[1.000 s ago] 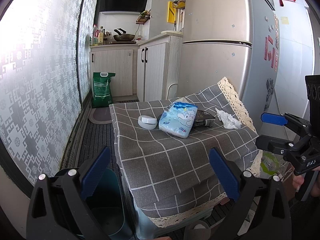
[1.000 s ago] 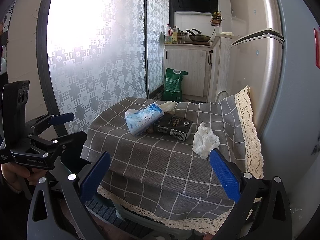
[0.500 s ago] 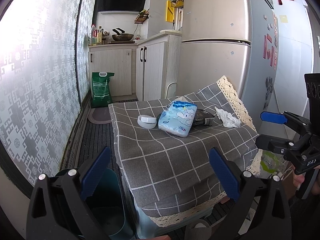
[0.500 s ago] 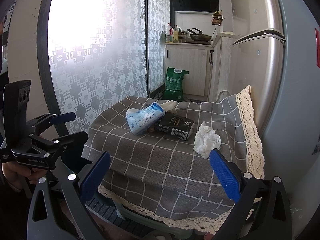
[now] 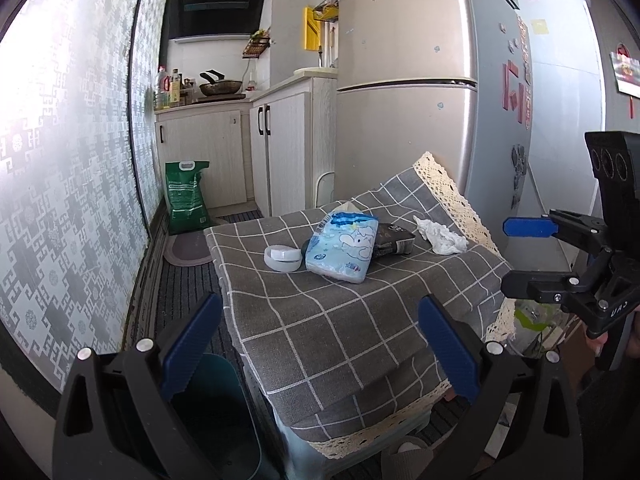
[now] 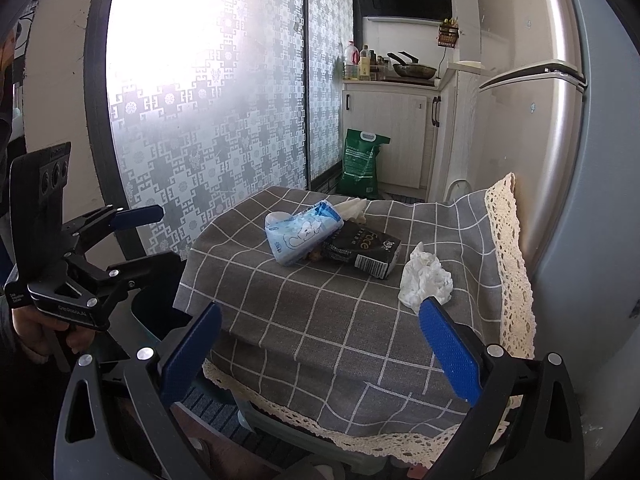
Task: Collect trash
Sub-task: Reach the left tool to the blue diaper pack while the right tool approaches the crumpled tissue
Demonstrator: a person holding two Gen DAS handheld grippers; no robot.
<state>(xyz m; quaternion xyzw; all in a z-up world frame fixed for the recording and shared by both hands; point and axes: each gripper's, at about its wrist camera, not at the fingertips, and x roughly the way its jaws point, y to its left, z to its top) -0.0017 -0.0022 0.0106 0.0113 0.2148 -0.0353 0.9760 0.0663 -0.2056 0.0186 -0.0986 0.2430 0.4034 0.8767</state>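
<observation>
Both claws gape empty: the right gripper (image 6: 320, 354) at frame bottom, the left gripper (image 5: 318, 344) likewise. Just past the right claw's right pad lies the crumpled white tissue (image 6: 426, 280) on the grey checked tablecloth (image 6: 320, 312). Approach stage, it seems; next, close on the tissue, then carry it to the teal plastic bin (image 5: 224, 420), lower left.

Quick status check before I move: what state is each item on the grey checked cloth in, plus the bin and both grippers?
Crumpled white tissue: loose on the cloth, untouched.
Blue tissue pack: lying flat, a tissue poking out of its far end.
Black carton: on its side, against the pack.
White round lid-like object: flat on the cloth.
Teal bin: open, on the floor.
Left gripper: open, empty.
Right gripper: open, empty.
</observation>
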